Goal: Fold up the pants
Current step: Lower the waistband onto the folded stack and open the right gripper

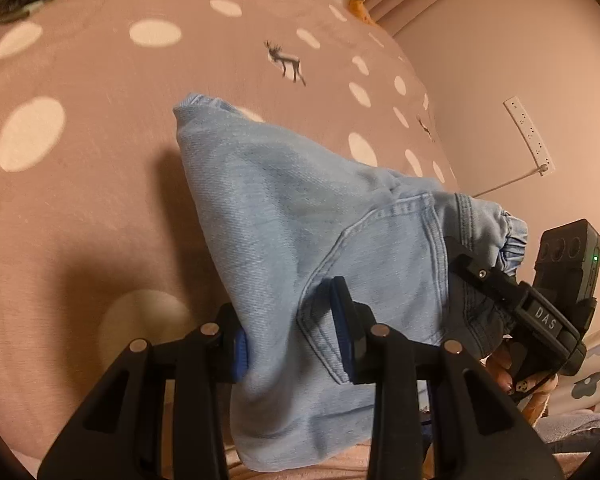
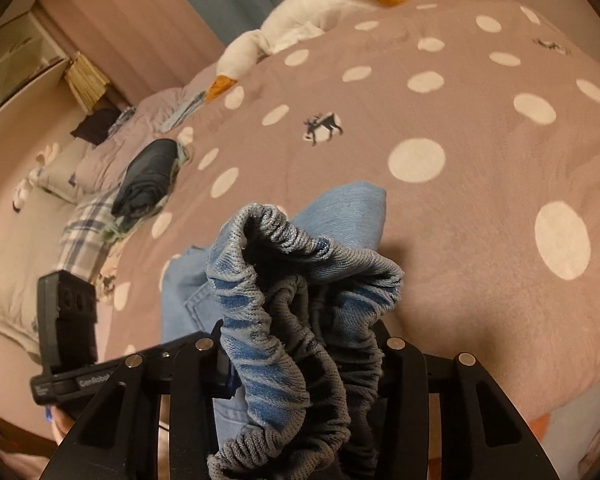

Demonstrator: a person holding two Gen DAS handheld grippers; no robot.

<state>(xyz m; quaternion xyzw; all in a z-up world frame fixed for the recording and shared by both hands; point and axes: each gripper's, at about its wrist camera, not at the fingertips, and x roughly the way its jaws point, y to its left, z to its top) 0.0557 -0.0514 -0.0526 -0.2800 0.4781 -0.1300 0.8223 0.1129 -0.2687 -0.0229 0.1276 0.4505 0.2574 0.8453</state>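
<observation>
Light blue denim pants [image 1: 300, 208] hang lifted above a pink dotted bedspread [image 1: 80, 208]. My left gripper [image 1: 294, 340] is shut on the denim beside a back pocket, its blue pads [image 1: 240, 354] pressing the cloth. In the left wrist view my right gripper grips the elastic waistband at the right [image 1: 480, 276], a hand behind it. In the right wrist view my right gripper [image 2: 304, 356] is shut on the gathered waistband [image 2: 284, 288], which bunches up between the fingers. The pants' leg [image 2: 352, 208] trails away toward the bed. The left gripper's body [image 2: 66, 344] shows at the lower left.
A white goose plush [image 2: 300, 20] lies at the bed's far edge. Dark folded clothes [image 2: 148, 176] and a plaid cloth [image 2: 88, 224] sit at the left of the bed. A wall socket strip [image 1: 528, 136] with a cable is on the wall at right.
</observation>
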